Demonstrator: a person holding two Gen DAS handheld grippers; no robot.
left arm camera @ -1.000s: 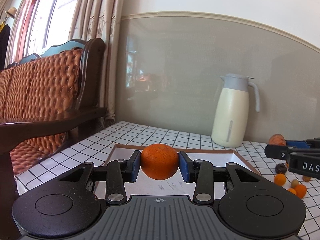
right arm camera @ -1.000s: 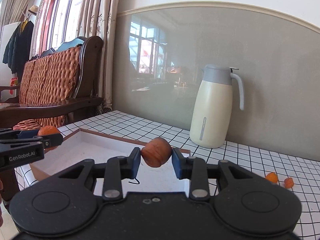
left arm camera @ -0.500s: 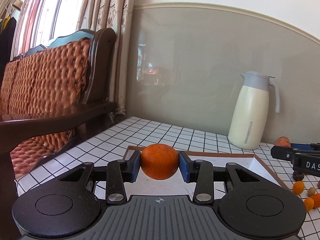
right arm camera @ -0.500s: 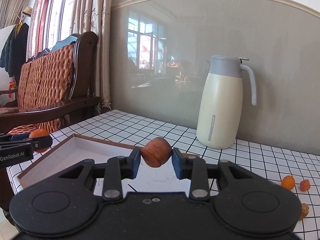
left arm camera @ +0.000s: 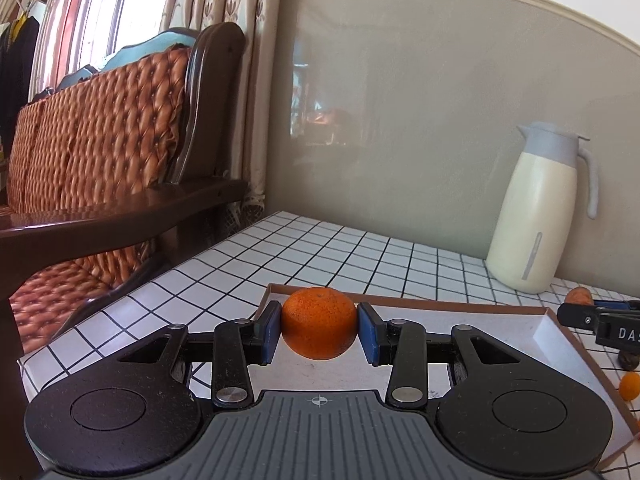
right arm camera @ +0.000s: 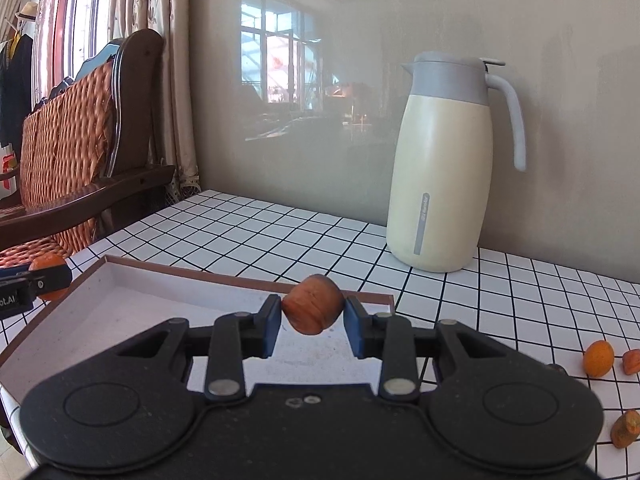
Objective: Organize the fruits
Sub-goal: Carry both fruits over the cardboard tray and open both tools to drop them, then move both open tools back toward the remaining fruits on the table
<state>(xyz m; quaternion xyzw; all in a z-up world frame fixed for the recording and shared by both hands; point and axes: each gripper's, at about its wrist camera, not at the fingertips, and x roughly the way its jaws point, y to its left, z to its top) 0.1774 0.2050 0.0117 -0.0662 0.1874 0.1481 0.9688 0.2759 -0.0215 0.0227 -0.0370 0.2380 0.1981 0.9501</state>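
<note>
Left wrist view
Left claw [left arm camera: 319, 329]: clamped on the orange [left arm camera: 319, 328], held above the tray [left arm camera: 472, 320].
Jug [left arm camera: 536, 216]: upright on the tabletop [left arm camera: 304, 252], beyond the tray.

Right wrist view
Right claw [right arm camera: 312, 314]: gripping a brown fruit [right arm camera: 313, 309] over the tray's [right arm camera: 132, 292] far rim.
Loose small fruits [right arm camera: 598, 358]: on the tabletop [right arm camera: 500, 300], right of the tray.

White "DAS" on the right tongs [left arm camera: 618, 330], cut-off "ot.AI" on the left tongs [right arm camera: 16, 294], jug label unreadable
</note>
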